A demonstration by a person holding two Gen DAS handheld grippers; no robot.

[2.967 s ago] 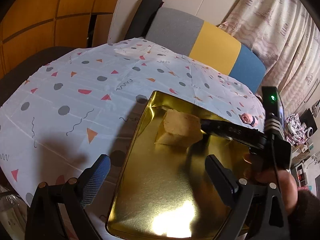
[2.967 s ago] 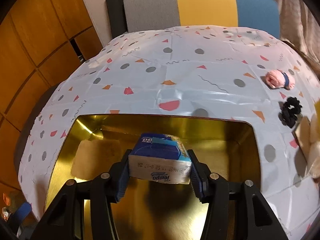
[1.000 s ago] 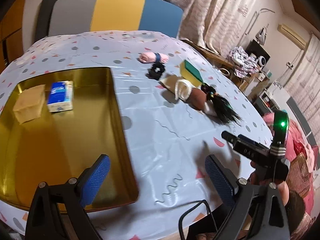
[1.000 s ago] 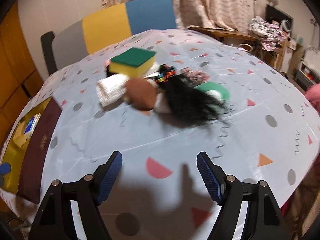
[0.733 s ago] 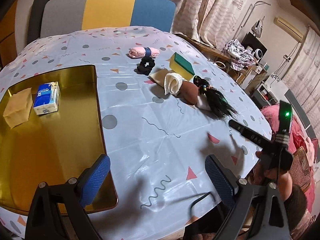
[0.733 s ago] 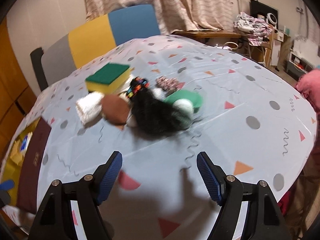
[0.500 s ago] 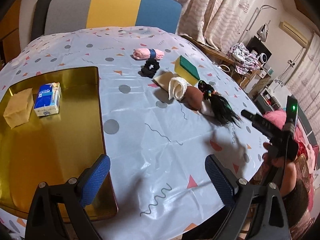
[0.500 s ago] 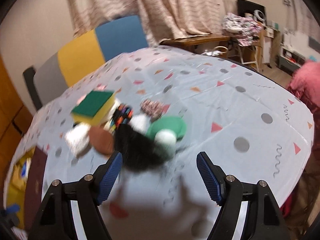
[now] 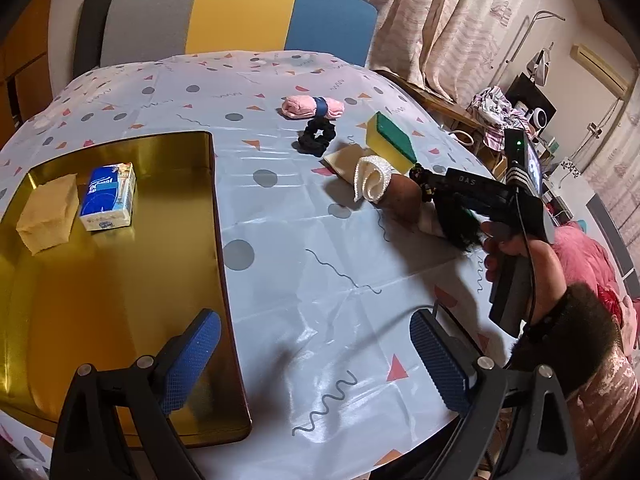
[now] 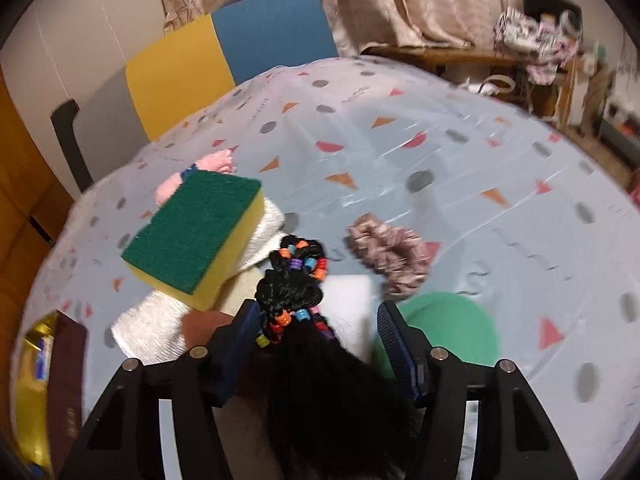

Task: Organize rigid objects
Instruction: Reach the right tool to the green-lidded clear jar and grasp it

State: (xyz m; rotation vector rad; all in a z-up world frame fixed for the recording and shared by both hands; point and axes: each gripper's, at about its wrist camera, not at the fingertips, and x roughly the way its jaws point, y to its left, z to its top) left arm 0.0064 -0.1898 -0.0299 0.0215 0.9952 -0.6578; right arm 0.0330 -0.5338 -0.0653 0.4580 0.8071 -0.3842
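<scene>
- Two tools to account for: left tool [image 9: 316, 344] spread wide and empty, hanging over the near edge of the tabletop [image 9: 320, 260], just right of the gold tray [image 9: 218, 240].
- Right tool [image 10: 320, 320] lowered over the pile on the right side of the tabletop, narrowed partway and just been closing. Straddling a black beaded hair bundle [image 10: 296, 280] without pinching it from both sides, so nothing gripped.
- Beneath that hair bundle, partly hidden: a white flat block [image 10: 350, 296]. Just right of it, a green round piece [image 10: 452, 328]. Probably the stiff things left to fetch, though hard to say which is meant.
- Already lying in the far left part of the tray, side by side: a tissue pack [image 9: 107, 196] and a tan block [image 9: 48, 216].
- Handling, as a guess: hair bundle light, limp and slippery, likely to slide out or drag along. Best pushed aside, or pinched at the beaded band if wanted.
- White block probably light and stiff. Best taken across its two straight sides, low down, once free of the hair.
- Close by on the left and far side: sponge [image 10: 192, 232], white cloth [image 10: 156, 328] and scrunchie [image 10: 388, 256]. All squashy, easily nudged, probably not for the tray.
</scene>
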